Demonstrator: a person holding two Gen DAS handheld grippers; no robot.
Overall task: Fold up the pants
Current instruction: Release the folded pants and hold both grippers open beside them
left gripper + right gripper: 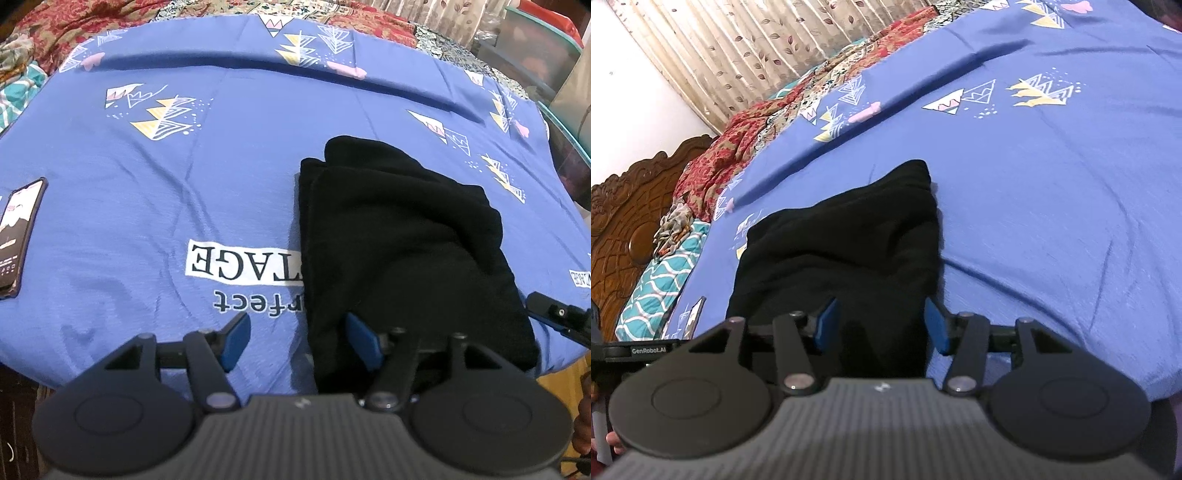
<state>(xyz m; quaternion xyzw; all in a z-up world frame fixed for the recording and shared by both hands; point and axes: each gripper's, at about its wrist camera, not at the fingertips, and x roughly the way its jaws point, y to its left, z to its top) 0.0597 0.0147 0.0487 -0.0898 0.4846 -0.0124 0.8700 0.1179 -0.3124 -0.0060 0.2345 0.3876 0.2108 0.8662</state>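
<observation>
Left wrist: pants (402,236) folded near sheet (147,206) edge; both tongs agape.

My left tongs (297,341) gape wide over the near edge of folded black pants (402,240) on a blue bedsheet (147,177); a phone (20,236) lies far left.

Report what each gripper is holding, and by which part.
Nothing is held. The left gripper and right gripper are both open at the near edge of the folded black pants, not clamped on them.
</observation>
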